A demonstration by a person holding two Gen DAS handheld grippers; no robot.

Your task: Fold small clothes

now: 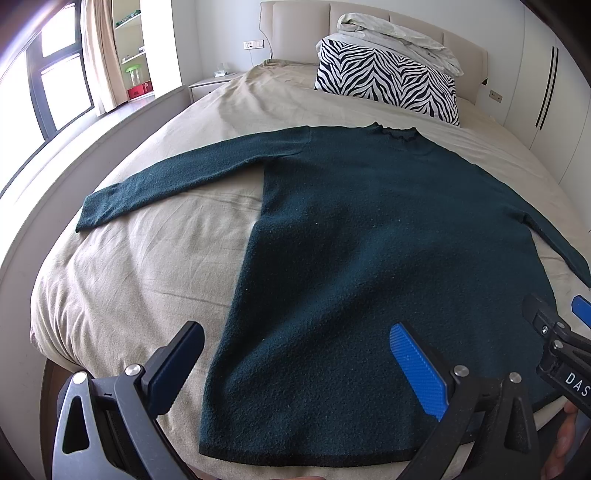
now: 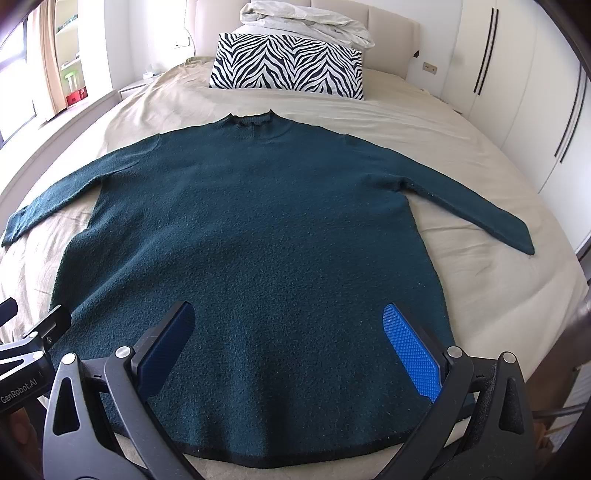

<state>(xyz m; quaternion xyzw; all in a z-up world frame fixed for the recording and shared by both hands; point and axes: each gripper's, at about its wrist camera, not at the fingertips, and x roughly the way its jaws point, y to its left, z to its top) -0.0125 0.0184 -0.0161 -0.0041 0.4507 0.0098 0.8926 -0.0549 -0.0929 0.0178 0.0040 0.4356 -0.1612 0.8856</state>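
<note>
A dark green knit sweater (image 1: 354, 236) (image 2: 251, 236) lies flat on the bed, collar at the far end, hem towards me and both sleeves spread out to the sides. My left gripper (image 1: 295, 365) hovers open over the hem's left part, its left finger over the sheet and its right finger over the knit. My right gripper (image 2: 291, 347) is open too, both fingers above the lower body of the sweater. Nothing is held. The right gripper's tip (image 1: 554, 325) shows at the right edge of the left wrist view, and the left gripper (image 2: 33, 343) shows at the left edge of the right wrist view.
The beige bed sheet (image 1: 140, 266) (image 2: 461, 155) surrounds the sweater. A zebra-striped pillow (image 1: 388, 81) (image 2: 288, 66) with a crumpled white duvet (image 2: 306, 18) on top sits by the headboard. White wardrobes (image 2: 517, 92) stand to the right, a window and shelves to the left.
</note>
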